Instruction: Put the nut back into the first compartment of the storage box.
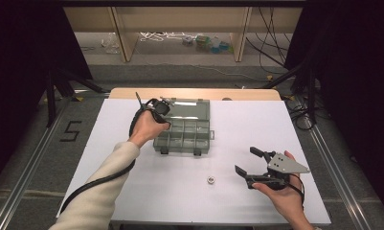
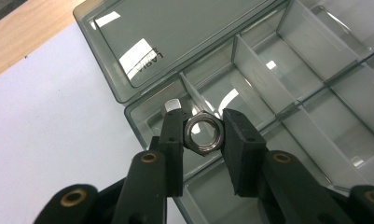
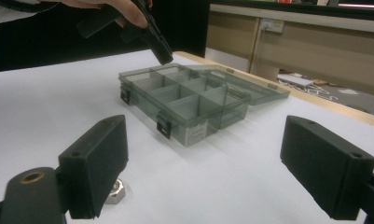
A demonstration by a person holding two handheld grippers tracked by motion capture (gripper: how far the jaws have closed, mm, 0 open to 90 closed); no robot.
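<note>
On the floor left of the worktop (image 1: 132,201), a large dark numeral "5" (image 1: 71,130) is marked, readable in the high view. In the left gripper view, the open lid (image 2: 184,42) of the clear compartment box (image 2: 315,93) bears small dark lettering (image 2: 149,63), seen turned and mirrored; it looks like "LARIA", though the letters cannot be read with certainty.

A cream sleeve (image 1: 101,187) covers the left arm; each black tool (image 1: 253,168) has brass-ringed screws, a trailing cable (image 1: 91,184) and a grey plate (image 1: 286,164).
</note>
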